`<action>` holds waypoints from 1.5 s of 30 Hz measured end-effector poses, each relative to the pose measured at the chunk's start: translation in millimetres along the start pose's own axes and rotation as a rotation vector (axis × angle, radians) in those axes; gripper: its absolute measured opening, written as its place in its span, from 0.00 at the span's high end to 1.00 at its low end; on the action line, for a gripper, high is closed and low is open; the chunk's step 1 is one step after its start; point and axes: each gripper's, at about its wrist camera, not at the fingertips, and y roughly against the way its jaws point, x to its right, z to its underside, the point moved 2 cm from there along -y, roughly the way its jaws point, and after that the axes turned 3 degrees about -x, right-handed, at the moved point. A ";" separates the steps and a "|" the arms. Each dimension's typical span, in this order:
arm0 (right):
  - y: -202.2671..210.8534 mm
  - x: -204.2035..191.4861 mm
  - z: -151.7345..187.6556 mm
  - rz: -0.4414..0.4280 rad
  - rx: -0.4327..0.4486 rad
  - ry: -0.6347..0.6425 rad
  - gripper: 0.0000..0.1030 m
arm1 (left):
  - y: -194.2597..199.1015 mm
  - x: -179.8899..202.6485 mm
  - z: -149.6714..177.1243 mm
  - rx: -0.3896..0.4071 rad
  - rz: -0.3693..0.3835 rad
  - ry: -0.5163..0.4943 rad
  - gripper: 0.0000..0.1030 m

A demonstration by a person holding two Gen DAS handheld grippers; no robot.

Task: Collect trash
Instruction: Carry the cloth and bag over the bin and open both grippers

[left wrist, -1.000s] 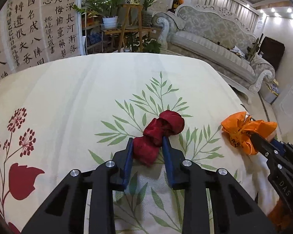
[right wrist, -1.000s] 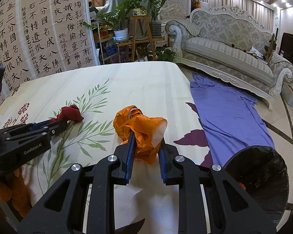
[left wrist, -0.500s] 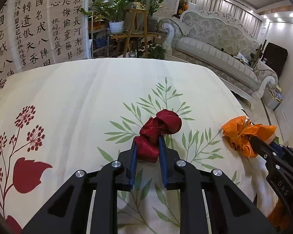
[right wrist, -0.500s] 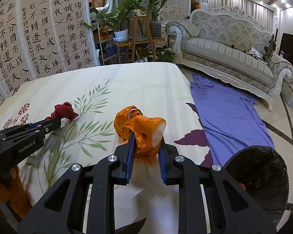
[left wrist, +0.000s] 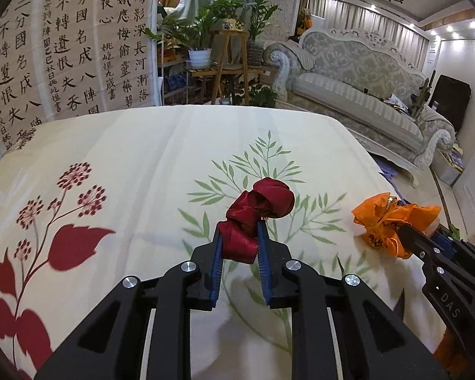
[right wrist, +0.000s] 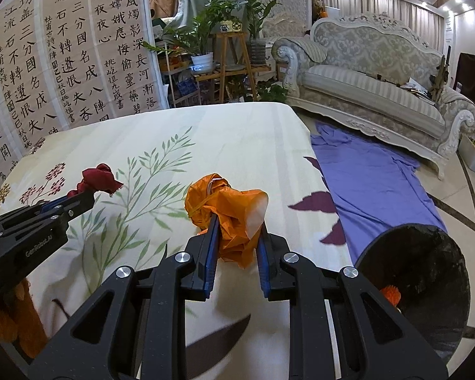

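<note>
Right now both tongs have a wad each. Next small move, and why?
Probably swing the right tongs rightward over the black bin. They are shut on the orange wad, already clear of the tablecloth, and the bin sits just off the table's right edge. The left tongs, shut on the red wad, can follow.

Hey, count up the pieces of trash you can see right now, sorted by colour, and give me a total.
Red: 1, the red wad held in the left tongs.
Orange: 2, the orange wad held in the right tongs, and an orange scrap inside the black bin.
Total: 3
</note>
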 end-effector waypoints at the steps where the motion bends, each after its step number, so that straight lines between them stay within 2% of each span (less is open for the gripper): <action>1: 2.8 0.3 1.1 0.000 0.003 0.000 0.80 | 3.7 1.4 2.1 0.007 -0.002 -0.001 0.80; 6: 31.2 11.1 9.6 0.017 0.038 -0.012 0.80 | 26.7 16.2 8.5 0.048 0.013 -0.012 0.80; 11: 61.9 37.3 19.1 0.065 0.073 -0.049 0.80 | 41.9 44.0 13.3 0.073 0.061 -0.058 0.80; 21: 105.3 111.5 45.9 0.239 0.116 -0.139 0.80 | 54.1 127.1 21.8 0.096 0.210 -0.159 0.80; 27: 111.0 154.2 58.7 0.323 0.122 -0.200 0.79 | 39.7 174.4 23.0 0.071 0.278 -0.213 0.80; 39: 101.7 205.8 72.7 0.391 0.115 -0.294 0.77 | 21.8 239.3 30.9 0.082 0.319 -0.337 0.78; 41: 98.8 210.1 74.5 0.395 0.110 -0.309 0.69 | 17.5 246.4 34.1 0.079 0.311 -0.373 0.71; 43: 97.9 215.0 79.1 0.404 0.106 -0.319 0.62 | 14.4 250.6 36.5 0.077 0.298 -0.391 0.51; 45: 99.1 217.5 80.8 0.411 0.109 -0.326 0.59 | 13.8 249.8 38.7 0.082 0.293 -0.386 0.42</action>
